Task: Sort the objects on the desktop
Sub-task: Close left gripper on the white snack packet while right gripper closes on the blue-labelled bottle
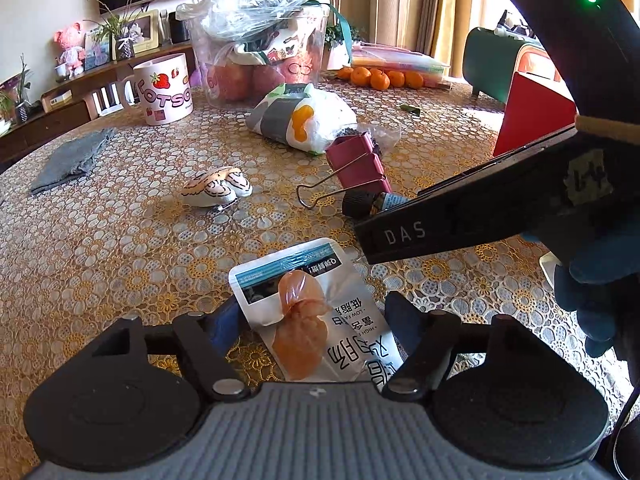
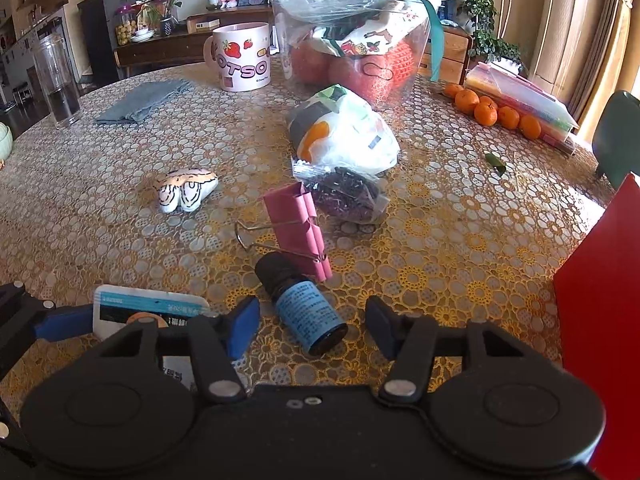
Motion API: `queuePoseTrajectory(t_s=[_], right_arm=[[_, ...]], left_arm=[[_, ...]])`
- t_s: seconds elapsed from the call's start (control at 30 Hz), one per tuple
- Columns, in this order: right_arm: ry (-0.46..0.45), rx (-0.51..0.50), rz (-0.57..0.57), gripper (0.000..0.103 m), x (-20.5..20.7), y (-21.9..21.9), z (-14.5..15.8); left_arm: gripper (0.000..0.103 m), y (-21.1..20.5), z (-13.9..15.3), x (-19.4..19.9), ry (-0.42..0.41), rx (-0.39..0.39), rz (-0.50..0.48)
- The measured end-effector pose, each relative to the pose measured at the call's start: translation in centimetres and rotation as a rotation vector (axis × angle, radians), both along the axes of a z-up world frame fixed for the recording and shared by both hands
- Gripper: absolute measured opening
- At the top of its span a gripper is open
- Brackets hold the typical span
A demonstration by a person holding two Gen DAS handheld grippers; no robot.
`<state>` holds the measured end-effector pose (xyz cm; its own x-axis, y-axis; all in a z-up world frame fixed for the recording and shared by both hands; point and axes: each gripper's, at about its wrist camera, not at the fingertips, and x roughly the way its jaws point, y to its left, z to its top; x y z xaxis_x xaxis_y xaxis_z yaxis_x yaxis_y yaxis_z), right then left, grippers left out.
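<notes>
**Both grippers straddle their targets**

Left gripper (image 1: pixel 310 316) sits partly open around the snack pouch (image 1: pixel 320 320) — pads not clearly pressing. Right gripper (image 2: pixel 312 326) brackets the bottle (image 2: pixel 306 304) lying beside the pink clip (image 2: pixel 298 224) — gaps either side.

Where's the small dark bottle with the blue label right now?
In the right wrist view, the bottle lies between the right gripper's open fingers, just below the pink binder clip.

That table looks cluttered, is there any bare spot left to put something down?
Yes: the wide bare stretch between the grey cloth, the white figurine and the snack pouch. It is crowded around the pink binder clip, small bottle and bags.
</notes>
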<state>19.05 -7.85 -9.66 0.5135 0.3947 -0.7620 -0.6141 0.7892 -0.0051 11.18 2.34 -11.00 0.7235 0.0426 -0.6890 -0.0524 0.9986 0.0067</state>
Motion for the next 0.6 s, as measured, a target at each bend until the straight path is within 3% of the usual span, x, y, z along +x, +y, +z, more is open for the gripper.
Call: queuePoseTrajectory(t_s=[0.33, 0.5, 0.6], right_arm=[[-0.001, -0.002, 0.009, 0.036, -0.4, 0.3, 0.3], [0.003, -0.006, -0.006, 0.034, -0.7, 0.0, 0.4], [0.022, 0.012, -0.018, 0.027, -0.9, -0.8, 0.5]], left_arm=[[0.067, 0.7, 0.2, -0.1, 0.005, -0.027, 0.003], [0.067, 1.3, 0.5, -0.1, 0.012, -0.07, 0.013], [0.067, 1.6, 0.6, -0.1, 0.019, -0.095, 0.019]])
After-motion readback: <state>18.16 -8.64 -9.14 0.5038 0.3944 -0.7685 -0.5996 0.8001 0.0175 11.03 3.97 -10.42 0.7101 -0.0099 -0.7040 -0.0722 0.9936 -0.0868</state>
